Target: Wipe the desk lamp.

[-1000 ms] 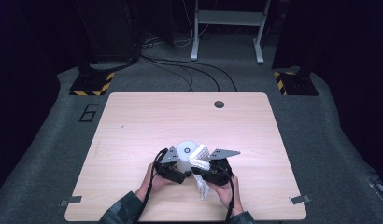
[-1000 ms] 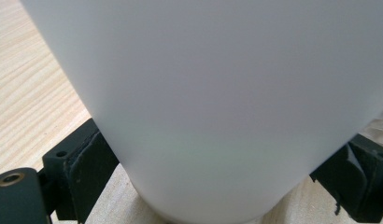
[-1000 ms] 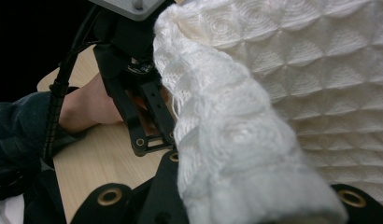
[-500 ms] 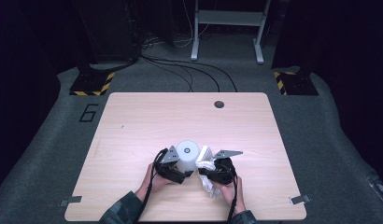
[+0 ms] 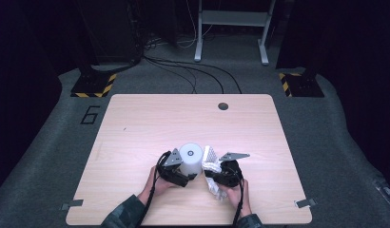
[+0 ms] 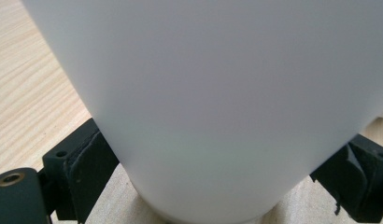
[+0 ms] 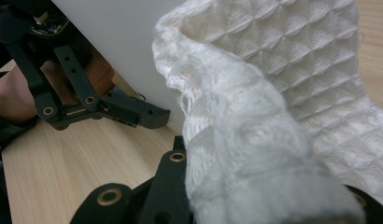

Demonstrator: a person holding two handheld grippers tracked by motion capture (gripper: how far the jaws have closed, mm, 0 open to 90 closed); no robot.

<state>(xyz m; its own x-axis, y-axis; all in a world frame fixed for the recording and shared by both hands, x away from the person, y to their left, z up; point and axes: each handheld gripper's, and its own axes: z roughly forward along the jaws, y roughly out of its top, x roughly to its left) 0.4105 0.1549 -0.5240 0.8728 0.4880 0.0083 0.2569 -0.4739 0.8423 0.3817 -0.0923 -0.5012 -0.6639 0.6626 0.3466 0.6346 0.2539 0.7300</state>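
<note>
A white cylinder (image 5: 190, 159) stands upright on the wooden table (image 5: 136, 118), near its front middle. My left gripper (image 5: 186, 175) comes at it from the left and is shut on its lower part. In the left gripper view the cylinder (image 6: 217, 93) sits between both black pads (image 6: 87, 172). My right gripper (image 5: 214, 175) is shut on a white waffle-weave cloth (image 5: 210, 159), which lies against the cylinder's right side. In the right gripper view the bunched cloth (image 7: 255, 140) covers my jaws, with the cylinder (image 7: 119, 37) and the left gripper's finger (image 7: 133, 112) behind it.
A dark round grommet (image 5: 223, 105) sits near the table's far edge. Tape tabs mark the front corners (image 5: 71, 205). On the grey floor lie cables (image 5: 193, 71), two black-and-yellow striped bases (image 5: 93, 85) and a metal frame (image 5: 231, 28).
My right gripper has shifted slightly down and toward the near edge with the cloth, still against the cylinder. The left gripper and the cylinder have stayed put.
</note>
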